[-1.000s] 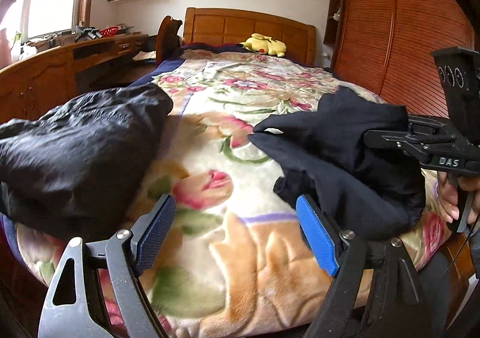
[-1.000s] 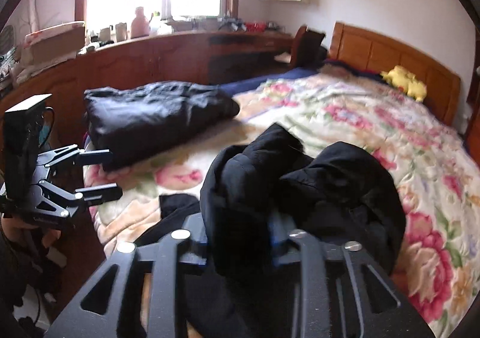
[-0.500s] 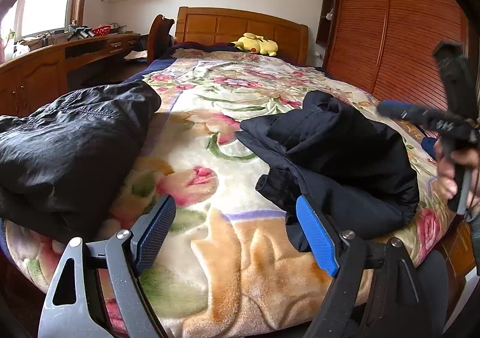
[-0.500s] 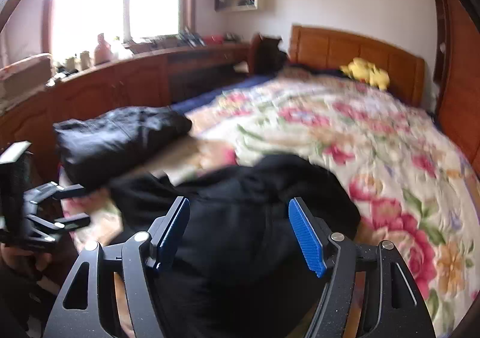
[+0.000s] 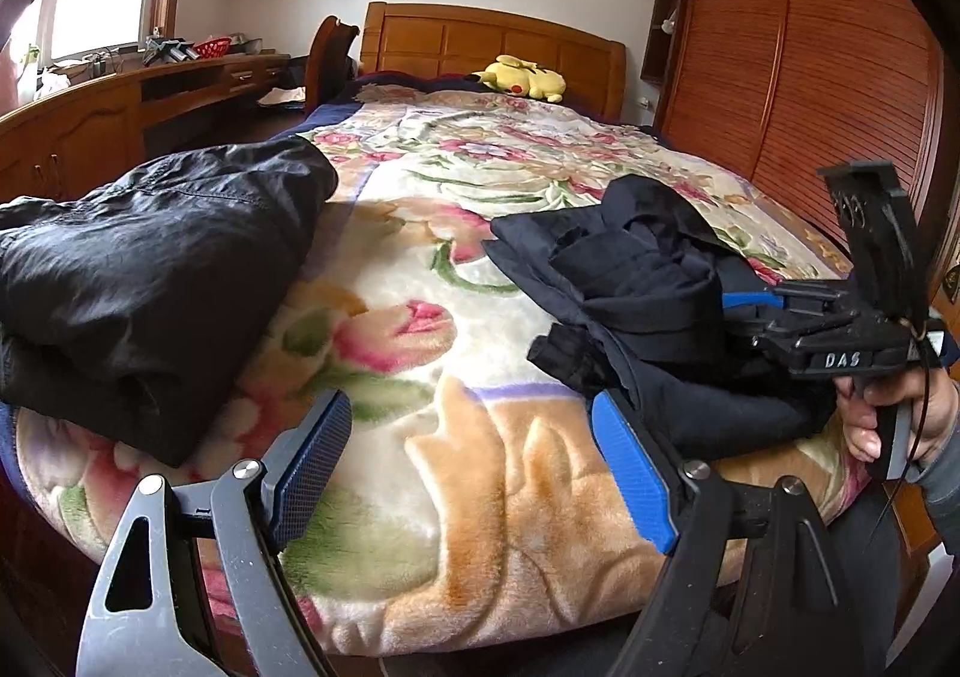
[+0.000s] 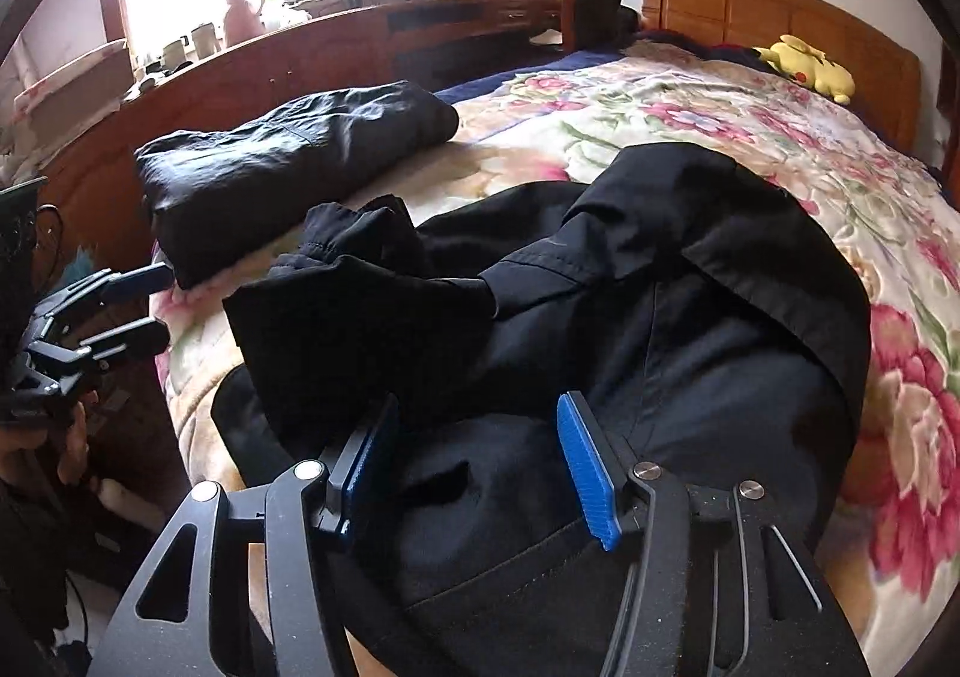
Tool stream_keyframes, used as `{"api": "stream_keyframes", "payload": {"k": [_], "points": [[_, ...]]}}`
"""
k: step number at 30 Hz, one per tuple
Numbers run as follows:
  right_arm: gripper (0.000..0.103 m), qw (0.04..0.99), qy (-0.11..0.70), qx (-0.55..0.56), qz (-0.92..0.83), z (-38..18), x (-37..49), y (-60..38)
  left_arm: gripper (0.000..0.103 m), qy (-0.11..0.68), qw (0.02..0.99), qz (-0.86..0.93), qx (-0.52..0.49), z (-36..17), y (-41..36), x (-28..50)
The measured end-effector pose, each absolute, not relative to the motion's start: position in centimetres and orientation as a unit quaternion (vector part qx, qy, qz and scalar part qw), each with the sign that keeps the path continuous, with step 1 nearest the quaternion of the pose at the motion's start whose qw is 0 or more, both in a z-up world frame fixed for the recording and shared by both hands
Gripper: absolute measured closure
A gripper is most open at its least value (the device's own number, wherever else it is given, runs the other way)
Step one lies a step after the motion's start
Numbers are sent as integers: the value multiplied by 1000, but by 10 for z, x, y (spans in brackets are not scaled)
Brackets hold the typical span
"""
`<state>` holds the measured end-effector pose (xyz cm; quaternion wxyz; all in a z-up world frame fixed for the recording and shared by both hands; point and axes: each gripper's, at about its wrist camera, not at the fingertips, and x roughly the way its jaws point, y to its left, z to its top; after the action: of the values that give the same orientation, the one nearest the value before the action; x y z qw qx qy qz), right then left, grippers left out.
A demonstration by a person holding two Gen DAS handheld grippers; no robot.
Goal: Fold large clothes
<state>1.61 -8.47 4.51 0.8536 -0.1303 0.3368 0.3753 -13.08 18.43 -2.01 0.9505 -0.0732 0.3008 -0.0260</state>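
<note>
A crumpled dark navy garment [image 5: 654, 311] lies in a heap near the foot of the bed; it fills the middle of the right wrist view [image 6: 630, 317]. A black garment [image 5: 144, 257], folded into a thick bundle, lies at the bed's left side, and shows in the right wrist view [image 6: 288, 161]. My left gripper [image 5: 468, 467] is open and empty over the blanket between the two garments. My right gripper [image 6: 474, 461] is open, its pads either side of the navy heap's near edge; it also shows from the side in the left wrist view [image 5: 756, 299].
The bed carries a floral blanket [image 5: 456, 353] and has a wooden headboard [image 5: 492, 47] with a yellow plush toy [image 5: 522, 77] by it. A wooden desk [image 5: 120, 107] runs along the left wall. A slatted wooden wardrobe [image 5: 810, 95] stands on the right.
My right gripper let go of the navy garment, which dropped onto the bed, and then came back low against the heap with jaws open. My left gripper stayed open and barely moved.
</note>
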Motion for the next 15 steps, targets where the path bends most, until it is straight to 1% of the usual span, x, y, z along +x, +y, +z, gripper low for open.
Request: {"api": "stream_keyframes", "payload": {"k": [5,6,7,9,11,15], "points": [[45,867,308,-131,369,65,4,-106,20,300,951,-44,-61,-19,166,-126],[41,875,294,-137,360,71,3,-110,20,301,951,-48,-57,-19,162,-124],[39,883,281,-142,349,77,-1,-116,19,301,951,-51,-55,-19,159,-123],[32,897,267,-142,323,86,8,-129,20,301,951,-57,-51,-18,151,-119],[30,906,267,-137,298,89,22,-141,20,301,951,-62,-48,-18,145,-115],[29,918,280,-140,245,78,59,-156,20,303,949,-73,-41,-21,133,-107]]}}
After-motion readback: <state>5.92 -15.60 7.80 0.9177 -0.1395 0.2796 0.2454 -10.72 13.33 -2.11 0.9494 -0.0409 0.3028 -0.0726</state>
